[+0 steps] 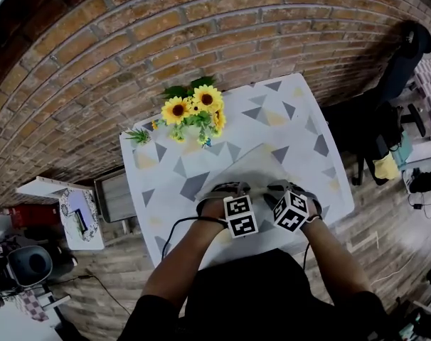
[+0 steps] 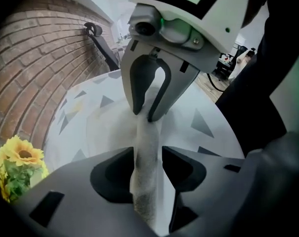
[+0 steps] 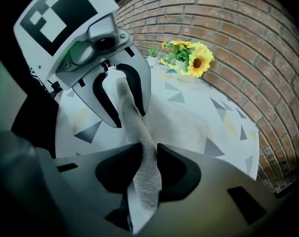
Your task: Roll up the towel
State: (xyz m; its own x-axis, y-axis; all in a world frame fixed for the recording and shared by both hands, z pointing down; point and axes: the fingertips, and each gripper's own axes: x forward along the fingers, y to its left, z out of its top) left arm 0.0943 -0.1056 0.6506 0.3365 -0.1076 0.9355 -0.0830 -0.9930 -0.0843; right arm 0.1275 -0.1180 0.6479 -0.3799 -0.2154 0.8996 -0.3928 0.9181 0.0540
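We have the pale grey terry towel (image 1: 247, 168) spread on the white table with grey and yellow triangles (image 1: 166, 163), with its near edge on our side. The left gripper (image 1: 222, 189) and the right gripper (image 1: 283, 187) stand near each other on that edge. Each pinches a raised fold of towel between its jaws.

We judge the step in hand to be starting the roll. To do it well, we should hold both pinches level and turn the 2 wrists together so the first turn comes out tight. The fold should stay straight across the cloth, since a lopsided start would likely make the roll taper.

The head view shows the whole towel and the bunch of yellow artificial sunflowers (image 1: 194, 109) well beyond it, but not how the jaws hold the cloth. Each gripper view shows the ridge of cloth running from its own jaws to the other gripper's. The right gripper view also shows the red brick wall (image 3: 248, 28) behind the table.
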